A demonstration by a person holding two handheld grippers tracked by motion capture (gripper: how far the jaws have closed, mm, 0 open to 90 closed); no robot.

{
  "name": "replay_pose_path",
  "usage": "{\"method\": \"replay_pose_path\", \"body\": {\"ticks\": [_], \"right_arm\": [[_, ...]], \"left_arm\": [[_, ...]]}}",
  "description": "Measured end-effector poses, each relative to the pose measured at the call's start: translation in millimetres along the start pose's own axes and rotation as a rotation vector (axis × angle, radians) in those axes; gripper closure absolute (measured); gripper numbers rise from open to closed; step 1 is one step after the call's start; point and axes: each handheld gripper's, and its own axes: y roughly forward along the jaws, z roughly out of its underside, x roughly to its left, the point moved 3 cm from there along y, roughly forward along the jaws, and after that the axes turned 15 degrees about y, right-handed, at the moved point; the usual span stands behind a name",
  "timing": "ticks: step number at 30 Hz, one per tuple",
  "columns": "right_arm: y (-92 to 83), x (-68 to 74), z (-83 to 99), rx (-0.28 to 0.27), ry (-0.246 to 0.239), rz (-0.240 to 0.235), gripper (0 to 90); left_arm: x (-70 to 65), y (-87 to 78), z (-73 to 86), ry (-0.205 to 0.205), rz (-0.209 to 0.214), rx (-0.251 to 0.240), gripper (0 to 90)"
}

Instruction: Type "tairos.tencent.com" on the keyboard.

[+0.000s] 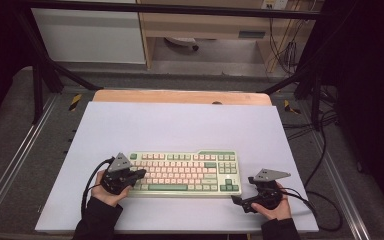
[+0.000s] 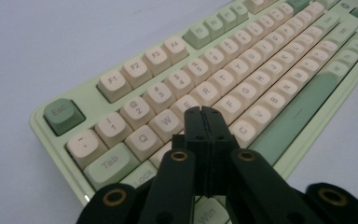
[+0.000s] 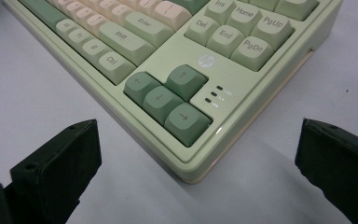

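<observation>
Typing just under way: left hand-held gripper (image 2: 204,112), jaws pressed together on nothing, tip poised over the letter keys of the green-and-cream keyboard (image 1: 185,172) on the white counter (image 1: 180,125). Right hand-held gripper (image 1: 241,204) spread wide, empty, beside the arrow keys (image 3: 168,100). Key presses apparently mostly ahead.

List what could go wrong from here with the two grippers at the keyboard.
1. The left gripper is shut, its tip above the letter keys of the keyboard; the blunt tip spans more than one cap, so pushing down could press two keys at once.
2. The right gripper stands open around the keyboard's near corner by the arrow keys. Closing may nudge or skew the keyboard on the smooth white mat.
</observation>
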Motion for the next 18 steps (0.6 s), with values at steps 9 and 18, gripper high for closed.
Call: {"method": "replay_pose_path", "body": {"ticks": [9,18], "right_arm": [[0.3,-0.1,0.2,0.004,-0.005,-0.001,1.4],[-0.3,0.3,-0.2,0.0,-0.004,-0.003,2.4]], "left_arm": [[5.8,3.8,6.6,-0.013,-0.015,0.019,90.0],[5.7,6.3,8.1,-0.01,-0.02,0.024,90.0]]}}
